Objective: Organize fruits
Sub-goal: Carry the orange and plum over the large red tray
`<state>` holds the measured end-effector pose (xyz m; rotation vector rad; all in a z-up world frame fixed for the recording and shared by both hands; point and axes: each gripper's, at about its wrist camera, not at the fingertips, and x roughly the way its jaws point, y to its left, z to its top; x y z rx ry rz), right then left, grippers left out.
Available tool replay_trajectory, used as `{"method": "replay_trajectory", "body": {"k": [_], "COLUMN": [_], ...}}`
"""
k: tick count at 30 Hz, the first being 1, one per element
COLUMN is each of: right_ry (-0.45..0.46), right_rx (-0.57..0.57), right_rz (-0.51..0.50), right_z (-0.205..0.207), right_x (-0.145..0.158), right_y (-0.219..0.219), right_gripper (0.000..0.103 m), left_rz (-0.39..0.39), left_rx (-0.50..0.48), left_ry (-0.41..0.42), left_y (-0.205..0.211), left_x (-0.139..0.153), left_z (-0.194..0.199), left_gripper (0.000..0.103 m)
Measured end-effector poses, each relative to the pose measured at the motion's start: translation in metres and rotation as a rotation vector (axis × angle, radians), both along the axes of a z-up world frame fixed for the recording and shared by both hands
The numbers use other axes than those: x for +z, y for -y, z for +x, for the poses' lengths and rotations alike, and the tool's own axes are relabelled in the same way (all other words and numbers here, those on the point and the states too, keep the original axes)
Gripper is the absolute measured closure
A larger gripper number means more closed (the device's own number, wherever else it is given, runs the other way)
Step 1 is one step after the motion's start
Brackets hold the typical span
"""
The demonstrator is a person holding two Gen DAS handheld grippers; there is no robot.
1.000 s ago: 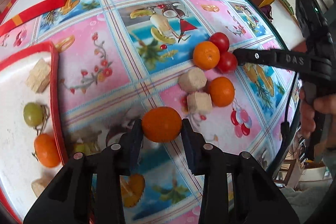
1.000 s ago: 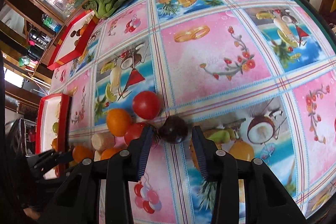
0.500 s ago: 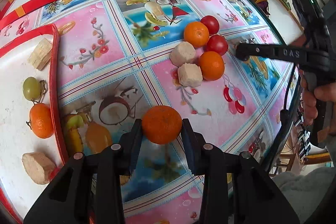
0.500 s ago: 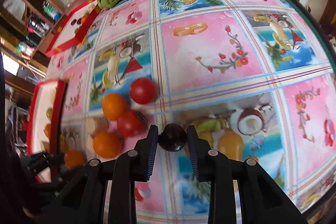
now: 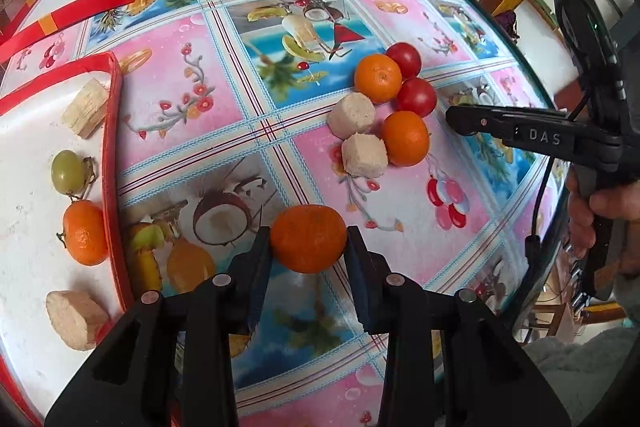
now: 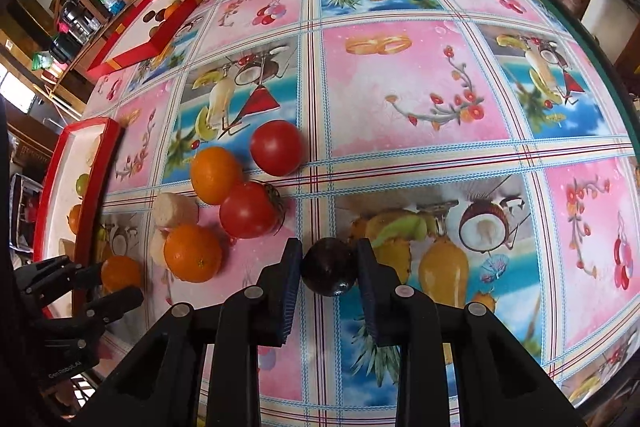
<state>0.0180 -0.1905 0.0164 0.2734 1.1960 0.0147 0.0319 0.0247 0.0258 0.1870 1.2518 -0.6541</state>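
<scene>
Left claw [image 5: 308,247] grips an orange [image 5: 308,244]; right claw [image 6: 329,263] clamps a dark plum [image 6: 329,267].

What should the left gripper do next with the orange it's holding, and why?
Probably carry the round orange mandarin left and set it in the near red-rimmed white tray. The left gripper has its jaws shut on it, and that tray already holds a similar mandarin and a green grape.
</scene>
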Motion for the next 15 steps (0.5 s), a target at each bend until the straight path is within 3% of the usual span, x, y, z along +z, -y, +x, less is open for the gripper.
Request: {"method": "replay_trajectory", "body": {"k": [7, 15], "right_ry": [0.058, 0.103], "right_rx": [0.006, 0.092], "right_rz": [0.028, 0.045], "right_z": [-0.014, -0.014], "right_x": [0.021, 0.041], "right_y": [-0.006, -0.04], "right_gripper": [0.076, 0.076], "left_rz": [-0.056, -0.075], "left_rx": [0.062, 0.161], "left_ry": [0.015, 0.065], "left_y": [-0.024, -0.069], "left_x": [0.021, 0.045], "left_z": [-0.001, -0.009], "left_gripper": [0.07, 0.07]}}
